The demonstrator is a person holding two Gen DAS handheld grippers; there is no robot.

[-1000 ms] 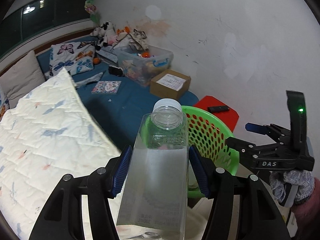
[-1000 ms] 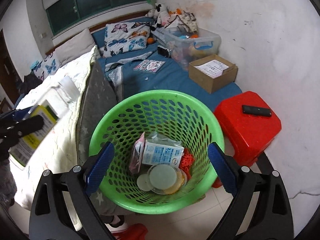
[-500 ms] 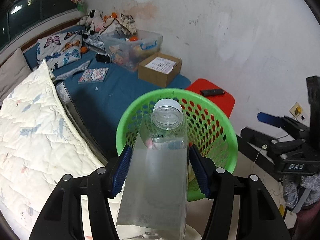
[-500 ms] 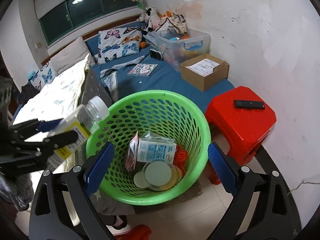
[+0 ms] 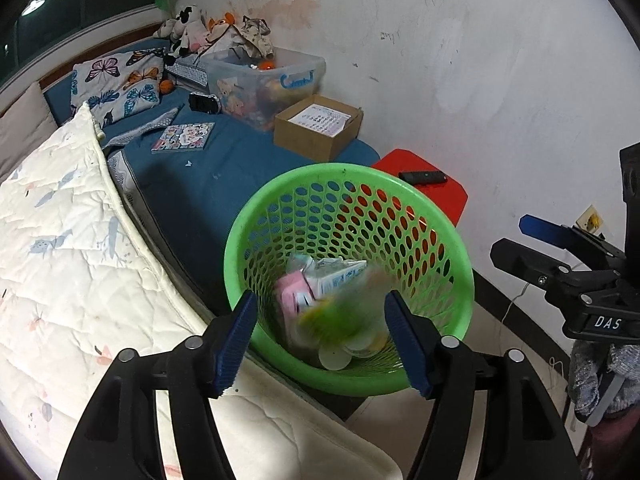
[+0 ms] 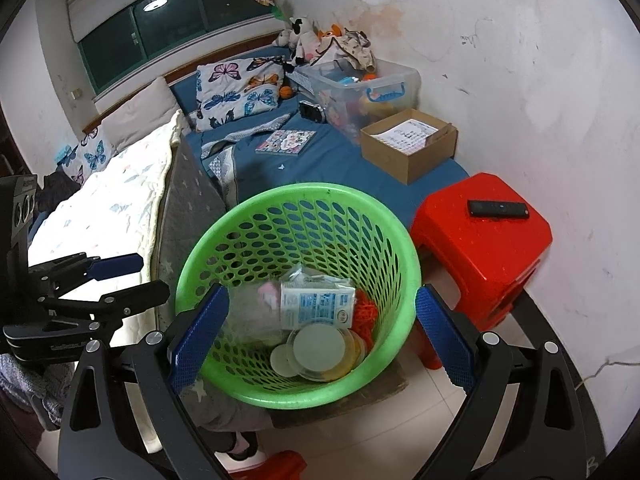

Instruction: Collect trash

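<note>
A green mesh basket [image 5: 456, 292] [image 6: 384, 376] stands on the floor beside the bed. My left gripper [image 5: 320, 340] is open just above its near rim. A clear plastic bottle [image 5: 352, 316] shows as a blur inside the basket, apart from both fingers; it is a faint blur in the right wrist view [image 6: 250, 316]. A milk carton [image 6: 316, 306], a pink packet [image 5: 290, 298] and round lids [image 6: 318, 346] lie inside. My right gripper [image 6: 320, 336] is open and empty over the basket's near side.
A red stool [image 6: 480, 240] with a black remote [image 6: 498, 209] stands right of the basket by the wall. The bed with a white quilt [image 5: 60, 260] lies to the left. A cardboard box [image 5: 318, 132] and a clear storage bin [image 5: 264, 80] sit on the blue sheet.
My left gripper has opened and let go of the clear bottle, which has dropped into the green basket. The right gripper has stayed open over the basket.
</note>
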